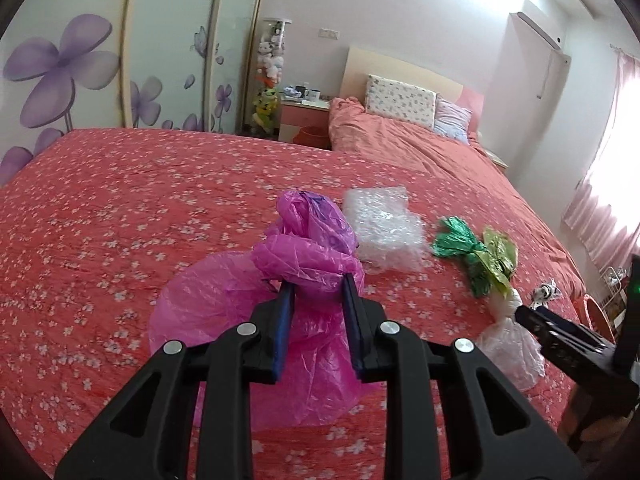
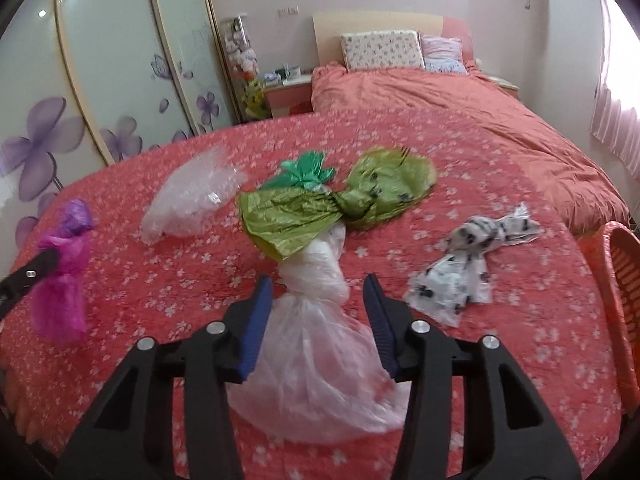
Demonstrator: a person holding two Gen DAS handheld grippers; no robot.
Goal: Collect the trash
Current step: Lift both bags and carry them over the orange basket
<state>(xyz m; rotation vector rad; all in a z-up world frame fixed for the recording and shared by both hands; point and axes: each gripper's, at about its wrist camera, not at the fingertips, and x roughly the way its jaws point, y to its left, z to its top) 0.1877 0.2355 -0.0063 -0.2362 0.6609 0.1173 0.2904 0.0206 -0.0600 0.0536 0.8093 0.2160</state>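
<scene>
Right up against the lens, the left gripper (image 1: pixel 318 286) has its pads pinched on the knotted neck of the pink bag (image 1: pixel 288 304), which sits on the red floral bedspread (image 1: pixel 120 208). Over on the other side, the right gripper (image 2: pixel 318 294) straddles the twisted white bag (image 2: pixel 316 344), jaws part open and not quite squeezing it yet. Looks like the grab stage to me. Next up: close on that neck, then haul both off, probably to the orange basket (image 2: pixel 616 280).
</scene>
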